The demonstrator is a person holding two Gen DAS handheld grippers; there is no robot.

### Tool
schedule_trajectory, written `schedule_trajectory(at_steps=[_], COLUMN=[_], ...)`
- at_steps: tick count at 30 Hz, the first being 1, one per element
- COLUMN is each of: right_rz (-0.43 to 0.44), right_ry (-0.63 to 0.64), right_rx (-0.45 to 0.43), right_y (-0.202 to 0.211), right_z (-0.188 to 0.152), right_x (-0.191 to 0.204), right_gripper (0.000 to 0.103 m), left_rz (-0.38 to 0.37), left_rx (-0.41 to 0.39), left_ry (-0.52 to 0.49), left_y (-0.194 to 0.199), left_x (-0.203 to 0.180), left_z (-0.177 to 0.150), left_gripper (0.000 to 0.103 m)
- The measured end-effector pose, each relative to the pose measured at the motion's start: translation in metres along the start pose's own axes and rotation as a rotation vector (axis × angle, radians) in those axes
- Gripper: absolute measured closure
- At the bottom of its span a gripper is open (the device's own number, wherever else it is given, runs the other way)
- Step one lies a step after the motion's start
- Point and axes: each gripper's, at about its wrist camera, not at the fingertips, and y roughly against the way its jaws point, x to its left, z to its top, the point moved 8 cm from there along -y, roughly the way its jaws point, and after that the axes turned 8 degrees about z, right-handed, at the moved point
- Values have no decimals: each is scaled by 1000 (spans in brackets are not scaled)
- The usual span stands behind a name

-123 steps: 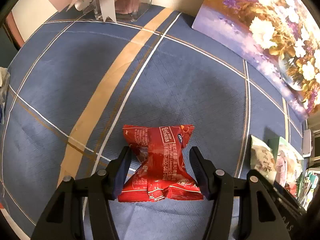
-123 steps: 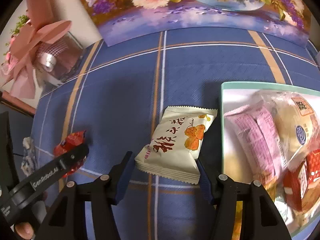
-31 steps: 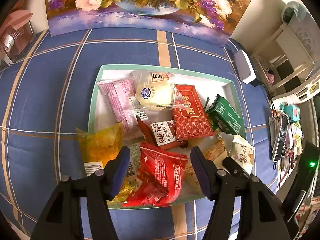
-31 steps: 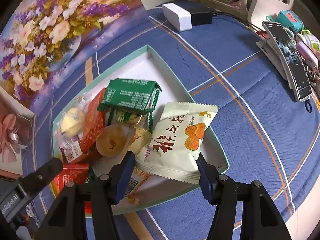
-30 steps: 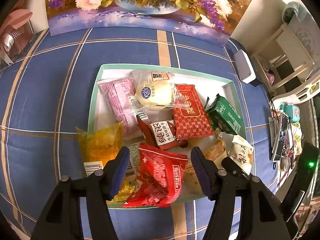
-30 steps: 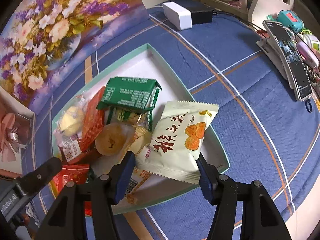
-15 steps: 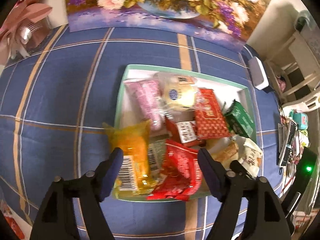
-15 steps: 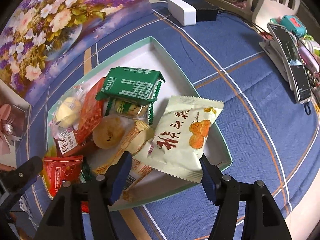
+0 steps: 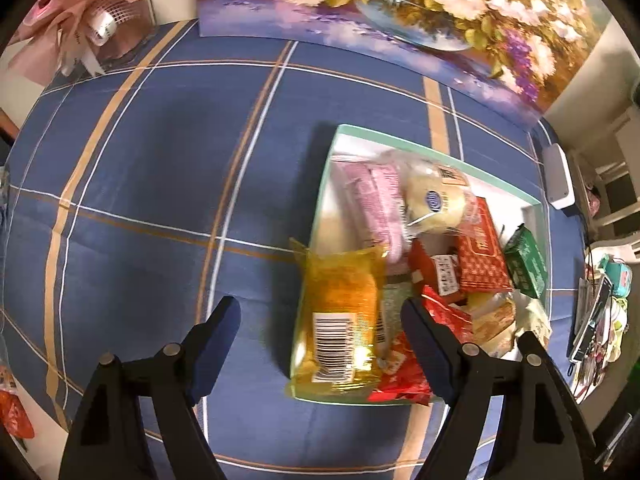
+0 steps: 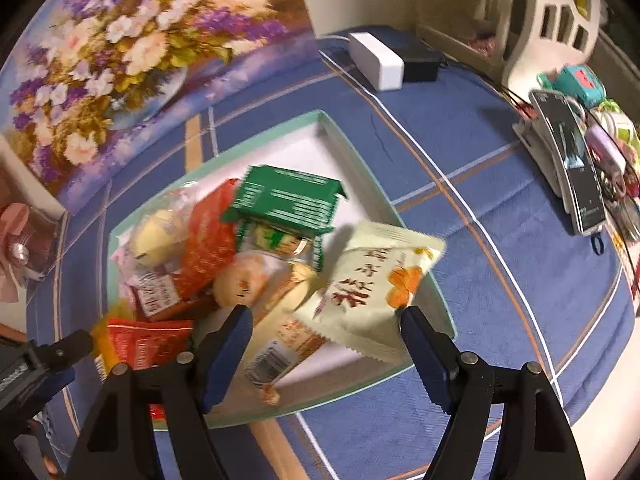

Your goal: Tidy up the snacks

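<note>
A mint-rimmed white tray (image 9: 326,168) holds several snack packets. In the left wrist view my left gripper (image 9: 320,332) is open and empty above the tray's near left corner, over a yellow packet (image 9: 340,312). The red packet (image 9: 404,372) lies in the tray by the right finger. In the right wrist view my right gripper (image 10: 326,344) is open and empty above the tray (image 10: 352,148). The cream packet (image 10: 372,284) lies loose on the tray's near right rim. The red packet (image 10: 144,344) lies at the tray's left end.
A flower painting (image 9: 400,12) leans at the back of the blue plaid tablecloth (image 9: 140,200). A pink bow box (image 9: 88,20) stands back left. A white adapter (image 10: 376,60), a phone (image 10: 576,160) and small items lie right of the tray.
Both grippers have opened wide and let go: the red packet and the cream packet now lie in the tray. The left gripper has drawn back to the left; the right has lifted slightly.
</note>
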Motion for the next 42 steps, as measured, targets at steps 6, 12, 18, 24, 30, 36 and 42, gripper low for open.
schedule_trajectory(at_steps=[6,12,18,24,30,36,42], right_rz=[25,32,54,65,71,71,67], right_ry=[103,183,226,260,270,265,259], right_rx=[-22,-25,-20,-33,-49,-49,-48], right_y=[7,9,10,20,33,40,44], right_z=[-3,-13,-26,-43,-61,-74,-85], right_x=[35,64,84,98,104,102,99], right_gripper=[23,17,14,1,0,0,0], left_rz=[33,42,67,82,81,121,112], left_rx=[-9,-28,-68,-126,-146,-150,-161], left_ry=[27,53,51,58,76,45,26], left_y=[-1,1,7,17,22,26,32], left_x=[16,30,41,58,78,92,96], left_z=[3,3,-1,-12,-34,-55,-66], left_gripper=[19,9,9,3,2,2,3])
